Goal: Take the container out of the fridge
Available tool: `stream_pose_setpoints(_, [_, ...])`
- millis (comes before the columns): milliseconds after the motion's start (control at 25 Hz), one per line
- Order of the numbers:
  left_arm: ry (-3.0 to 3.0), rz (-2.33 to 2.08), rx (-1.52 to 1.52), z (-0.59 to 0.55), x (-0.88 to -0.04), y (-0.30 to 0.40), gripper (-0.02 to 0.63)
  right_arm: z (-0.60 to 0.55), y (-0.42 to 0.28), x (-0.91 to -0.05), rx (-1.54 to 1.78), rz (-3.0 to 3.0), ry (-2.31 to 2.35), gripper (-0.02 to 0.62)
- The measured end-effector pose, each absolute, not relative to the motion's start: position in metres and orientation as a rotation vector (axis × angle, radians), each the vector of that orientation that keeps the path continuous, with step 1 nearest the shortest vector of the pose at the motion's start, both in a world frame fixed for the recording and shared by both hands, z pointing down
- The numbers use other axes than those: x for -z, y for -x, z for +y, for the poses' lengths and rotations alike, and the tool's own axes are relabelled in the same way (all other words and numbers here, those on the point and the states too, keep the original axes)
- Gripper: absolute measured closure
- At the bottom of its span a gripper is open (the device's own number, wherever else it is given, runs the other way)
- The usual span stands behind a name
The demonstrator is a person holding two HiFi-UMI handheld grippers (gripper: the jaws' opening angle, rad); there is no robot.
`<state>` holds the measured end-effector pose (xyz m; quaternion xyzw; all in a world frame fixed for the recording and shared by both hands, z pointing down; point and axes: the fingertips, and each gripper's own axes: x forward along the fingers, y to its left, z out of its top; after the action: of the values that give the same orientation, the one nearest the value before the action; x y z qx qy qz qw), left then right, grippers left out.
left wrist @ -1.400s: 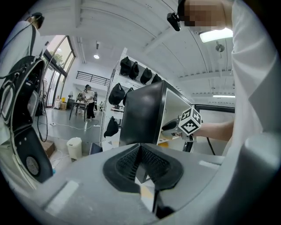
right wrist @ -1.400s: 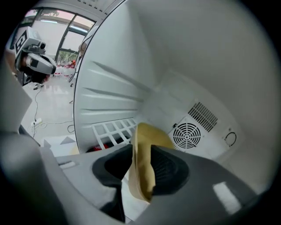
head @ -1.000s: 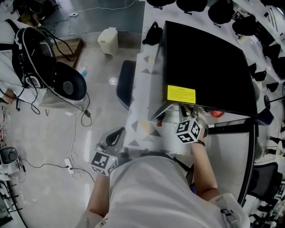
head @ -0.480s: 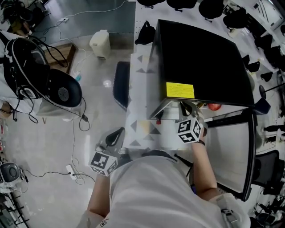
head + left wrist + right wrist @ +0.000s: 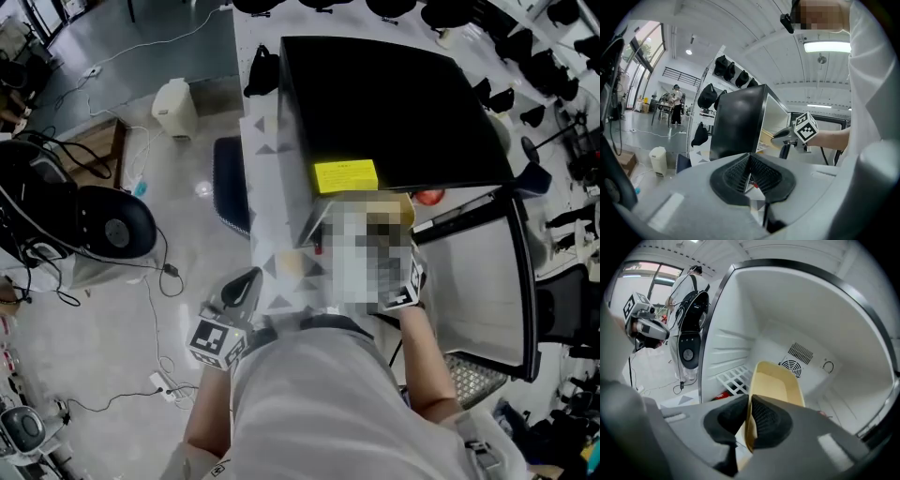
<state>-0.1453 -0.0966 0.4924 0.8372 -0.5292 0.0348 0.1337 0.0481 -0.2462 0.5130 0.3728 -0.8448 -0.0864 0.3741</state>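
Pinching the container (image 5: 776,385), right hand-held gripper (image 5: 749,400) hides its near end.

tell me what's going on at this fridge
A person works at the open mini fridge with a gripper in each hand. The right gripper is shut on the side wall of a pale yellow container, which is not yet out of the fridge. The left gripper hangs back, shut and empty.

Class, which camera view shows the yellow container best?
The right gripper view: the container fills its middle, inside the fridge, with the right gripper shut on its wall. The left gripper view shows only a yellow sliver; the head view barely shows it.
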Motion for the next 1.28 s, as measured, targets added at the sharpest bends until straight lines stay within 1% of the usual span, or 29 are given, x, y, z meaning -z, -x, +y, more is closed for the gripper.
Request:
stream_pose_setpoints(400, [-2.594, -1.264, -0.136, -0.116, -0.494, 0.101, 0.598, -0.2, -0.086, -0.515, 0.077, -2.185, -1.101, 0.569])
stream_pose_setpoints(880, [-2.744, -0.922, -0.186, -0.128, -0.497, 0.03, 0.598, -0.146, -0.135, -0.524, -0.1, -2.18, -1.28, 0.569])
stream_pose_setpoints(1280, [-2.821, -0.676, -0.22, -0.13, -0.499, -0.025, 0.598, -0.102, -0.158, -0.528, -0.269, -2.201, -1.421, 0.569])
